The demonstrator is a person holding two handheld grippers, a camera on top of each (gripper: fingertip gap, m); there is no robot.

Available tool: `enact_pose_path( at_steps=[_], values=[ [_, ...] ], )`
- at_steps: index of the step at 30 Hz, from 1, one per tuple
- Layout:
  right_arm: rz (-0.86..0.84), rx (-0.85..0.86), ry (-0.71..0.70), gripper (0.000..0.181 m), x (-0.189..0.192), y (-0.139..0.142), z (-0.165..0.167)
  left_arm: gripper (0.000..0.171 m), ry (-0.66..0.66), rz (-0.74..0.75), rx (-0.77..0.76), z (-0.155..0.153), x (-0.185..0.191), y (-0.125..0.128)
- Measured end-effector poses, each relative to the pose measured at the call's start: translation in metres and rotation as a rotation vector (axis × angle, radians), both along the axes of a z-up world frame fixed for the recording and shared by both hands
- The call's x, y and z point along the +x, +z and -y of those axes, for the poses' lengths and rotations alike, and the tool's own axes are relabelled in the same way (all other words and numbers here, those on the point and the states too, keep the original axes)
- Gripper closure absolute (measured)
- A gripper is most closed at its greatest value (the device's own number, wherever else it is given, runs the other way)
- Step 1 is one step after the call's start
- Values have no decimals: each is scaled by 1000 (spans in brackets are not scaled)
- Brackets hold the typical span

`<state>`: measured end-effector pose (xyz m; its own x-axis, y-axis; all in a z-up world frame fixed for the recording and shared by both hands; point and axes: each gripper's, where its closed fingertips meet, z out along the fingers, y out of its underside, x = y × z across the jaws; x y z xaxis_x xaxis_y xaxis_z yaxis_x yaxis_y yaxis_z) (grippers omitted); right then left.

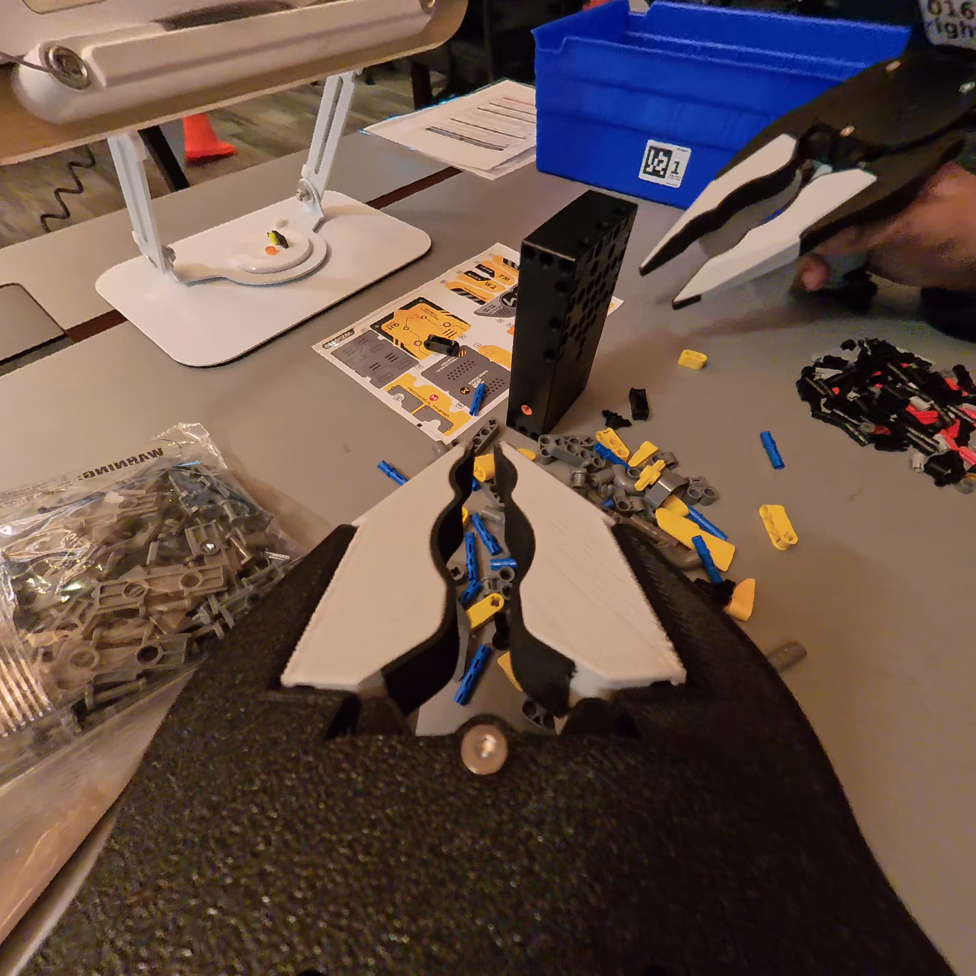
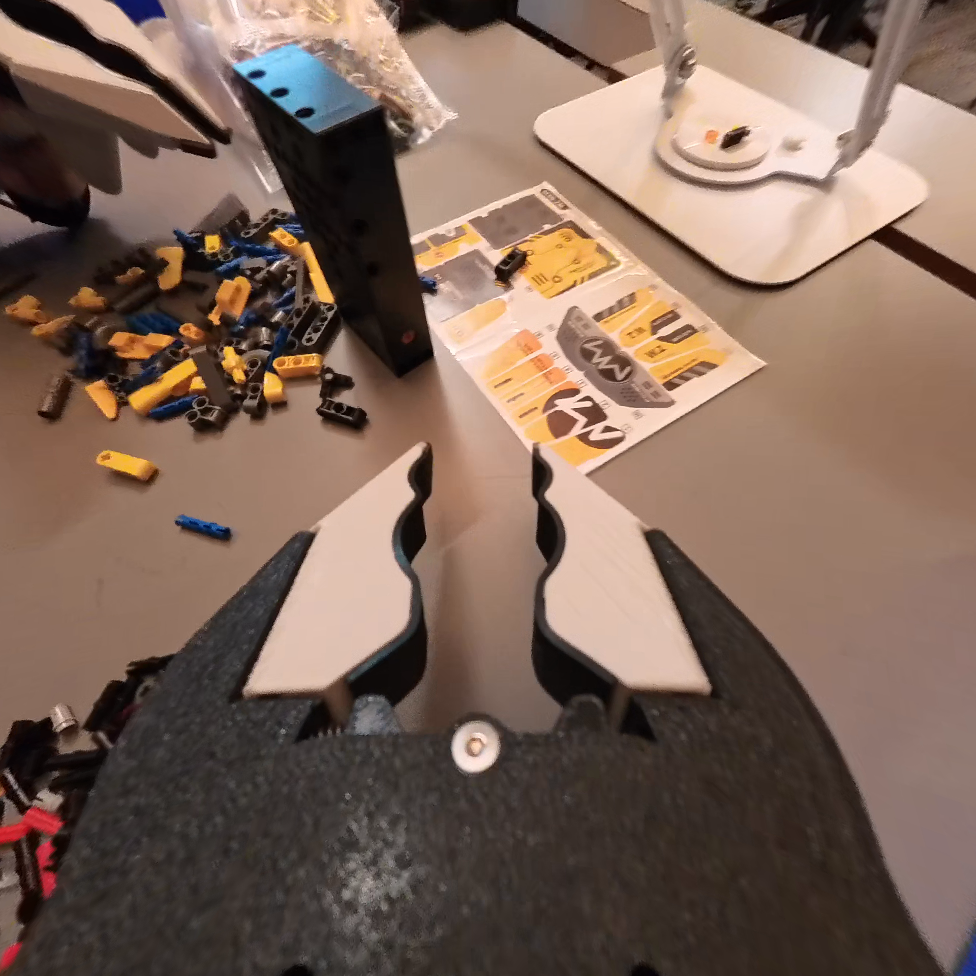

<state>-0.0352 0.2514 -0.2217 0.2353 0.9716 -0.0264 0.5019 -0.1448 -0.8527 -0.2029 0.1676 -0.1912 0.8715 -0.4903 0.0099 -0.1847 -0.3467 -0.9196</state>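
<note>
Here, tall black block [image 1: 565,317] upright, long axis vertical.

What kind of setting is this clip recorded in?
Probably an indoor workshop or lab bench for toy building: a grey table strewn with loose building-toy pieces, a sticker sheet, a blue storage bin and a white stand.

Grey tabletop [image 1: 871,660] beneath and ahead of the fingers, with a dark seam [image 1: 90,325] beyond their tips. White stand base [image 1: 253,296] farther ahead. Patterned floor [image 1: 53,195] and orange cone [image 1: 203,140] beyond the table. Warm, dim light.
</note>
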Motion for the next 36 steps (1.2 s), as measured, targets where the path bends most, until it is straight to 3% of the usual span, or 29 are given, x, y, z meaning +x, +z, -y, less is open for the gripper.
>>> enact_pose_path(
  at_steps=[20,23,25,28,34,36],
  values=[
    [175,-3,18,146,11,-31,-4,165,-17,-40,-17,1,5,-6],
    [174,-6,3,152,11,-31,-6,165,-12,-46,-19,1,4,-8],
    [178,8,4,174,12,-31,-5,165,-11,-35,-21,1,3,-7],
    [189,47,6,181,11,-31,-5,165,-15,-3,-26,1,3,-6],
    [174,38,-4,178,12,-29,-6,165,-6,24,-24,0,0,-4],
    [138,25,-30,163,13,-24,-11,165,0,31,-24,0,-2,-3]
  ],
)
